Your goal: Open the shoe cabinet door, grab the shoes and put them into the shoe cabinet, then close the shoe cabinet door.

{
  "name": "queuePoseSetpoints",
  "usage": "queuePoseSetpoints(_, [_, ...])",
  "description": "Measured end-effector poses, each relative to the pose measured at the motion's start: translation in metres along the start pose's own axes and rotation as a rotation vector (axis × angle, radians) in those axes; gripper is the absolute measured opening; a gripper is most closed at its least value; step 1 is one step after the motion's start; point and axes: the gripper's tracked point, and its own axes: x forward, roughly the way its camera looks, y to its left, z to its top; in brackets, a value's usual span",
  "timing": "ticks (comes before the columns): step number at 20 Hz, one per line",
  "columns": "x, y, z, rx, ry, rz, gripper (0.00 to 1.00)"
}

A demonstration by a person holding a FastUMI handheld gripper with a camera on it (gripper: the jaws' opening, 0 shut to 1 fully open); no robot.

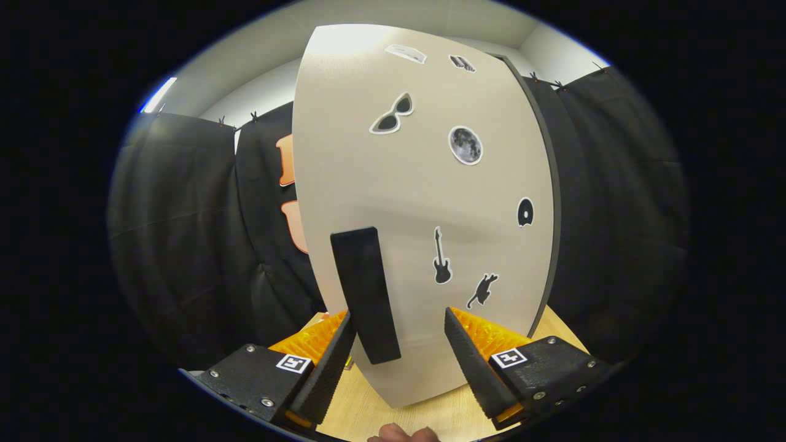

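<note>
Door: we see a smooth, matt shoe cabinet door (424, 202)
Handle: matt, dark handle (366, 294)
Table: pale wood-grain table (430, 414)
Wall: black cloth wall (184, 245)

Black cloth (184, 245) hangs as the booth wall on the left, creased and sagging, pinned along its top edge with small clips (253, 115). More black cloth (614, 215) covers the right side, also clipped at the top. Above the cloth, plain white walls (258, 92) meet a white ceiling (393, 18), with a corner visible at upper right. A bright strip light (158, 95) glows at upper left. A light wood-grain tabletop (430, 414) lies at the bottom.
</note>
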Motion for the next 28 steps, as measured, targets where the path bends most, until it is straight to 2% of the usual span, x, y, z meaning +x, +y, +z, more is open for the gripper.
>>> queuePoseSetpoints(5, [0.029, 0.007, 0.005, 0.015, 0.002, 0.060, 0.93])
queuePoseSetpoints(9, [0.044, 0.012, 0.010, -0.038, -0.017, 0.077, 0.94])
queuePoseSetpoints(28, [0.072, 0.014, 0.012, -0.066, -0.044, -0.046, 0.98])
